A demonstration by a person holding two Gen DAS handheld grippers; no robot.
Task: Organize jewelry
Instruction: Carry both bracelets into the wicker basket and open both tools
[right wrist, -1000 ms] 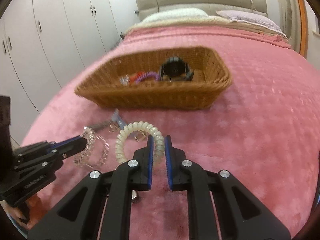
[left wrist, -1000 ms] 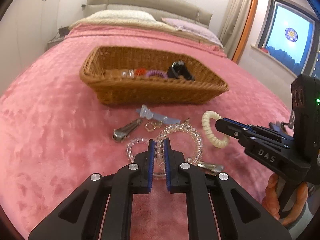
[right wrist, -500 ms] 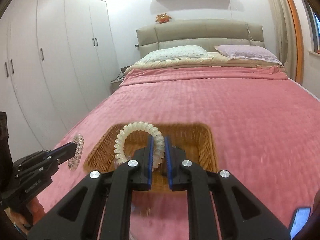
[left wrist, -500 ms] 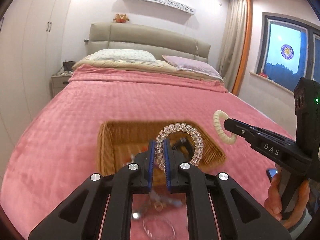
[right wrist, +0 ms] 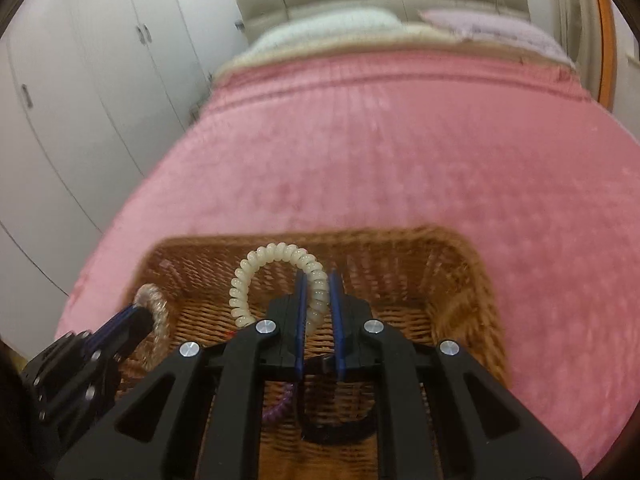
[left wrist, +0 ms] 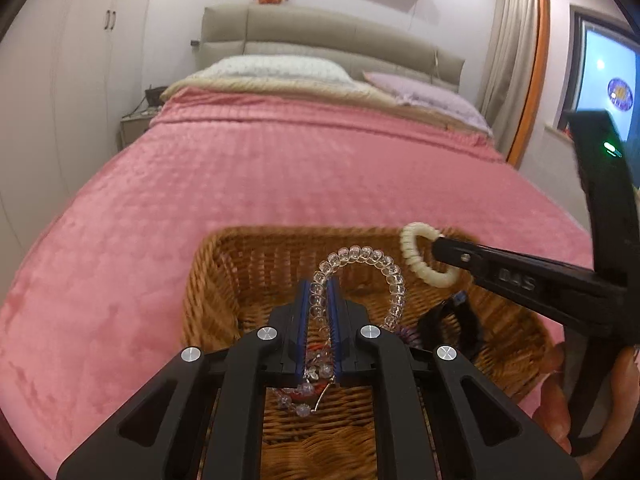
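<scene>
My left gripper is shut on a clear spiral hair tie and holds it over the wicker basket. My right gripper is shut on a cream spiral hair tie, also above the basket. In the left wrist view the right gripper comes in from the right with the cream tie. In the right wrist view the left gripper shows at lower left with the clear tie. The basket holds a black piece, a purple coil and clear beads.
The basket sits on a pink bedspread. Pillows and a headboard stand at the far end. White wardrobes line the left side. A window is at the right.
Both grippers lifted their hair ties off the bedspread and moved forward and down over the basket. The loose items on the bed have dropped out of view.
</scene>
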